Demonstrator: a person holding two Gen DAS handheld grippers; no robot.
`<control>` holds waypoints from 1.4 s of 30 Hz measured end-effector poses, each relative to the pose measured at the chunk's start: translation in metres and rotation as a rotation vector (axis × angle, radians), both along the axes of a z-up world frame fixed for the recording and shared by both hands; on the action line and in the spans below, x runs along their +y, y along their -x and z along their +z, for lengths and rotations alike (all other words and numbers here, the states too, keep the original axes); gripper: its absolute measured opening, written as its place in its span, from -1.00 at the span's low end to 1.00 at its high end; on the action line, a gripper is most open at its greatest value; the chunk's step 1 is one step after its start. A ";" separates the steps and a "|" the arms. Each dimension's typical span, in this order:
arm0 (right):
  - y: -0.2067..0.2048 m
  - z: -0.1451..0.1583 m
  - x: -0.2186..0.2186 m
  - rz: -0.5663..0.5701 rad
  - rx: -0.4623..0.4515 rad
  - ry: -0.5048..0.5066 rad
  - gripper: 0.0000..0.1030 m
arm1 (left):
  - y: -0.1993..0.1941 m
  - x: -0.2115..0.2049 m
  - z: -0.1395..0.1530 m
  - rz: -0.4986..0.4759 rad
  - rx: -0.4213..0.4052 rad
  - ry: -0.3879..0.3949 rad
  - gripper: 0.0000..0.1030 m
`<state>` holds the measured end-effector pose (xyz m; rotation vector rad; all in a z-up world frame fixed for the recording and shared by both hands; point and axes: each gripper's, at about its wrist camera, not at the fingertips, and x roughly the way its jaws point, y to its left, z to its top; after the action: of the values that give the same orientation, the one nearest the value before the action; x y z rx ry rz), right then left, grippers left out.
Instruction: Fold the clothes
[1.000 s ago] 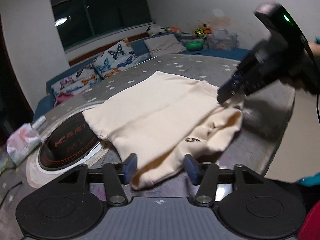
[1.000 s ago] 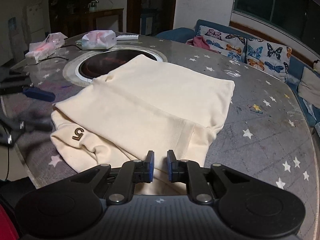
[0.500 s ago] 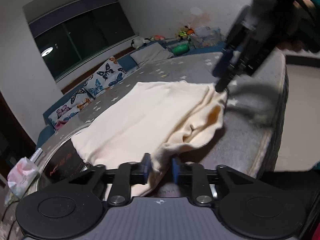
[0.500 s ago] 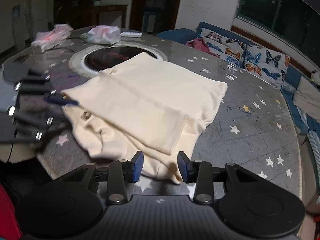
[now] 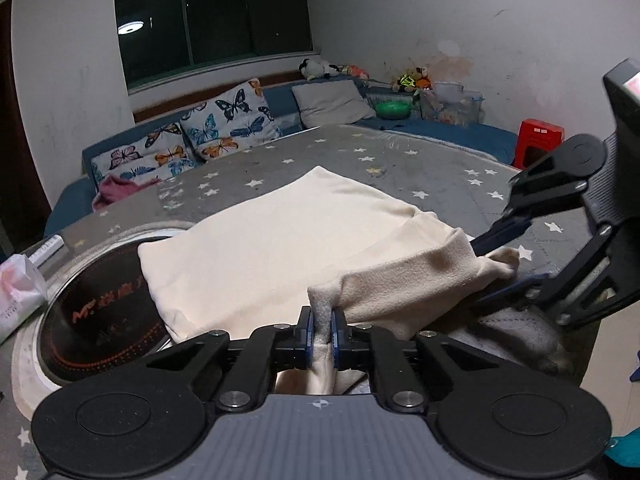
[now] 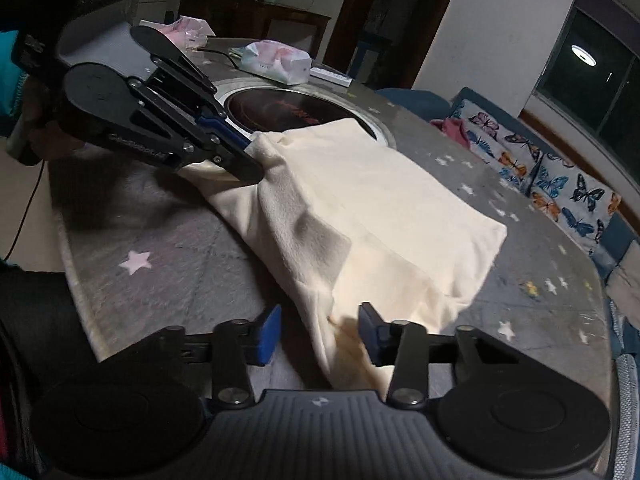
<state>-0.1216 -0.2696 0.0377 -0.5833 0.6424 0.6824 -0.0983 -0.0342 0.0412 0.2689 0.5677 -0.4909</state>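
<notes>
My left gripper point(image 5: 321, 330) has its fingers point(image 5: 306, 332) pinched tight on a bunched fold at the near edge of the cream garment point(image 5: 276, 248), holding that edge lifted off the counter point(image 5: 400, 152). My right gripper point(image 6: 319, 330) has its fingers point(image 6: 268, 330) spread wide with the garment's other near corner lying loose between the blue pads; I cannot tell whether either pad touches the cloth. From my left view, those right fingers reach in from the right side around a raised fold of the same cloth.

Past the lifted edge, the rest of the garment lies flat and roughly folded on the grey, star-patterned counter, its far corner overlapping the rim of the round black cooktop point(image 5: 100, 316) set into the surface. A pack of tissues point(image 6: 278, 62) sits beyond the cooktop. Butterfly-print cushions point(image 5: 228, 124) line the blue sofa point(image 5: 460, 130) behind the counter.
</notes>
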 end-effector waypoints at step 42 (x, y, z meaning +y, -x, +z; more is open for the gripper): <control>0.057 0.082 -0.007 -0.005 0.067 -0.225 -0.89 | 0.090 0.054 0.043 0.046 -0.094 -0.017 -0.90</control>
<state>-0.1789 -0.2765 0.1194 -0.3513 0.6195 0.7610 -0.1882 0.0195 0.0838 0.2932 0.4855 -0.4268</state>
